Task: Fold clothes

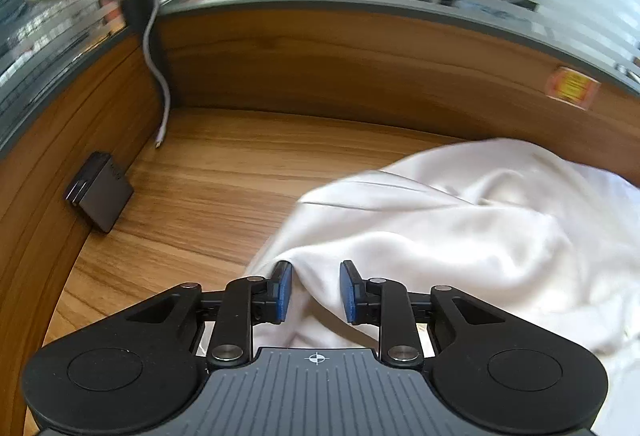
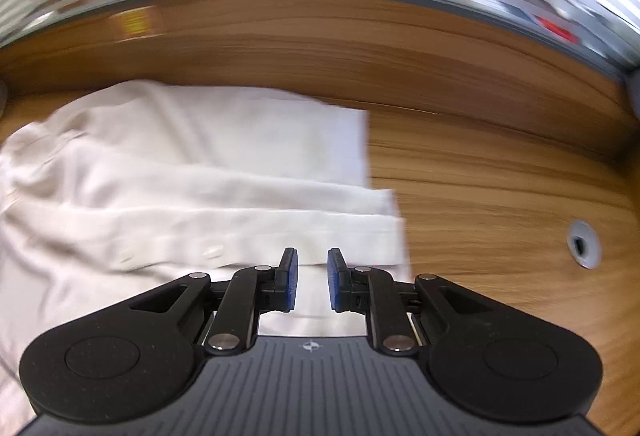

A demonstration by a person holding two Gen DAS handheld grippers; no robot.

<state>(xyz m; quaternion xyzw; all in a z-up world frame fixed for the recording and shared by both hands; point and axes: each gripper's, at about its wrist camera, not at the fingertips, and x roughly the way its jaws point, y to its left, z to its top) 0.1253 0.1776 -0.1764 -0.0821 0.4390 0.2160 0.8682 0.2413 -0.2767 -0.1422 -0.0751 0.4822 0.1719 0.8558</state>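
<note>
Where our left tool (image 1: 316, 290) points, we see its blue pads (image 1: 285, 290) spread apart, with a raised ridge of the white shirt (image 1: 460, 236) running up between them; the left pad touches the cloth, the right pad stands clear of it, so the tool is released and grips nothing. Ahead and to the right of this tool the shirt lies bunched in soft mounds on the wooden desk (image 1: 208, 195). Far ahead to the left a grey cable (image 1: 158, 75) hangs down the corner, its tip just at the desk. Left of the tool a dark flat block (image 1: 100, 191) sits against the wooden side panel.

Looking along our right tool (image 2: 312, 280), we find its pads (image 2: 290, 280) also parted and holding nothing, hovering over the shirt's (image 2: 180, 175) button band, where two buttons (image 2: 212, 252) show just left of the tool. The shirt spreads ahead and to the left, in flatter layers whose straight edges end ahead and slightly right of the tool. Off to the right a round grey grommet (image 2: 584, 244) is set in the desk (image 2: 500, 195). This view is blurred.
</note>
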